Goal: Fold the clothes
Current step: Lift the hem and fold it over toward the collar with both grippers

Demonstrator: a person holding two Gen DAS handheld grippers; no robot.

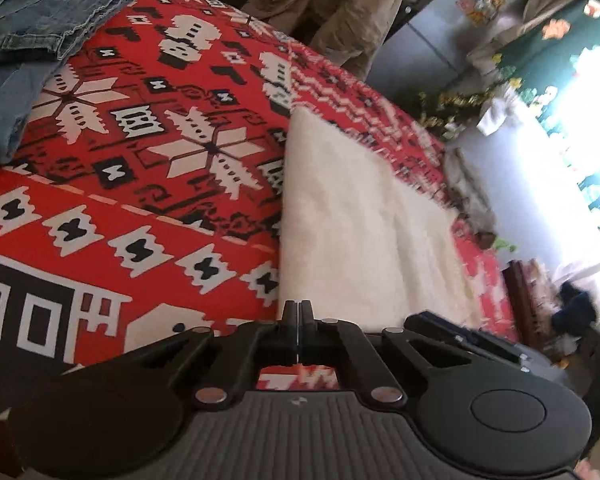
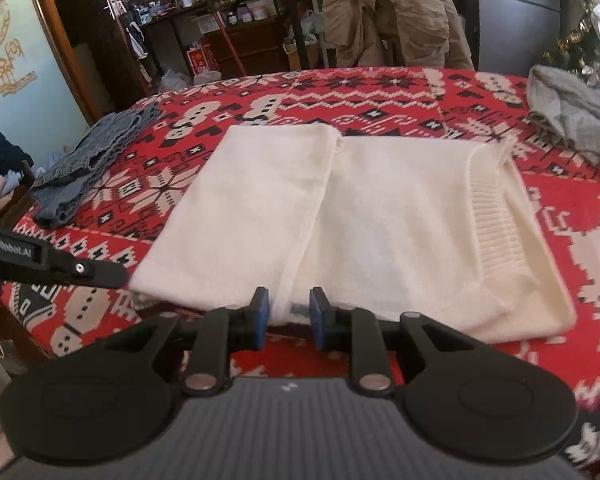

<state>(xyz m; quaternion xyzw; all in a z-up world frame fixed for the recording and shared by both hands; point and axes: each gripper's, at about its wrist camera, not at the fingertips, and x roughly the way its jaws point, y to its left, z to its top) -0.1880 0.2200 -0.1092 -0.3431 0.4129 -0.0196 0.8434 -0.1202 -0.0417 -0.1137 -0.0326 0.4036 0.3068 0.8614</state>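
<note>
Sweater: cream knit sweater (image 2: 380, 232) lies flat near the middle of the counter, partly folded, with one side panel laid over the body and a ribbed band showing toward the right. In the left wrist view it (image 1: 352, 236) appears as a white slab running away from the camera.
Counter: covered by a red cloth (image 2: 380, 96) with white and black snowflake, reindeer and zigzag patterns (image 1: 140, 152).
Right gripper: right gripper (image 2: 289, 316) sits at the sweater's near edge, its blue-padded fingers (image 2: 262, 316) apart, with the bunched near edge of the knit lying between them. Whether the pads touch the fabric cannot be told.
Left gripper: left gripper (image 1: 298, 334) hovers low over the cloth at the sweater's near left corner, its fingers (image 1: 288, 332) pressed together; no cloth is seen between them. In the right wrist view part of its black body (image 2: 56, 262) reaches in from the left edge, its tip just beside the sweater's left corner.
Denim: folded blue denim garment (image 2: 88, 164) lies on the counter well to the left of the sweater, apart from it (image 1: 48, 28).
Grey garment: crumpled grey garment (image 2: 572, 112) rests at the far right corner of the counter.
Background: beige jacket (image 2: 392, 16) hangs over a chair beyond the counter's far edge; cluttered shelves stand behind.
</note>
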